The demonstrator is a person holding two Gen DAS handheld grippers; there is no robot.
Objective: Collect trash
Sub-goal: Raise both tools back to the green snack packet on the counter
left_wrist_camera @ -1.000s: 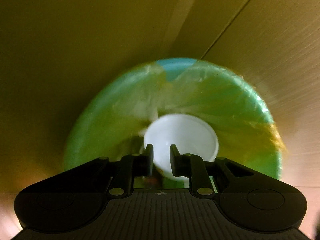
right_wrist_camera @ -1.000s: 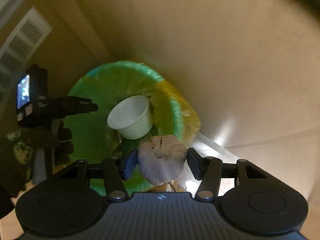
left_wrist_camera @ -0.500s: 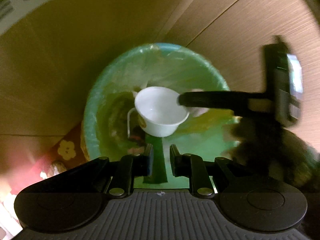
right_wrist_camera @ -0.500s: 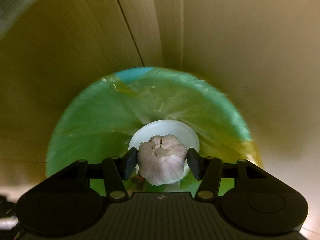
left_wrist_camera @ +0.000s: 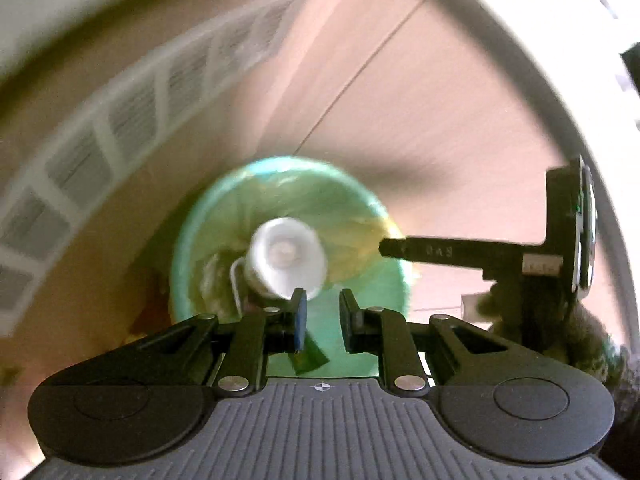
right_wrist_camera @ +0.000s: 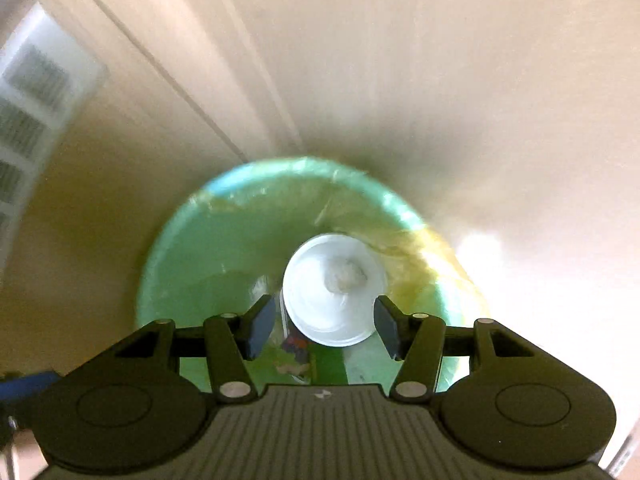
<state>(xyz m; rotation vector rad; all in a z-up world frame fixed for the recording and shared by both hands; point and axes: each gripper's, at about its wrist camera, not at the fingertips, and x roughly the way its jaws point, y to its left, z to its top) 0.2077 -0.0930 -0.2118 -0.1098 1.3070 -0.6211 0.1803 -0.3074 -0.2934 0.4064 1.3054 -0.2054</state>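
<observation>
Below both grippers stands a round bin with a green liner (right_wrist_camera: 224, 248), also in the left wrist view (left_wrist_camera: 352, 208). A white cup (right_wrist_camera: 336, 312) lies inside it, and a pale garlic bulb (right_wrist_camera: 346, 274) rests in the cup. My right gripper (right_wrist_camera: 325, 308) hangs over the cup, open, with nothing between its fingers. My left gripper (left_wrist_camera: 322, 300) is higher above the bin, open by a narrow gap and empty. From there the white cup (left_wrist_camera: 286, 264) shows blurred. The right tool's black body (left_wrist_camera: 560, 232) reaches in from the right, held by a gloved hand (left_wrist_camera: 540, 312).
Pale wood-look panels surround the bin. A white slatted vent (left_wrist_camera: 120, 120) curves along the left, also in the right wrist view (right_wrist_camera: 28, 92). A green paper slip (left_wrist_camera: 308, 354) and other scraps lie in the bin. Something blue (right_wrist_camera: 24, 384) shows at the lower left.
The garlic bulb has left my right gripper's fingers and now lies in the white cup. My left gripper has risen away from the bin, which looks smaller.
</observation>
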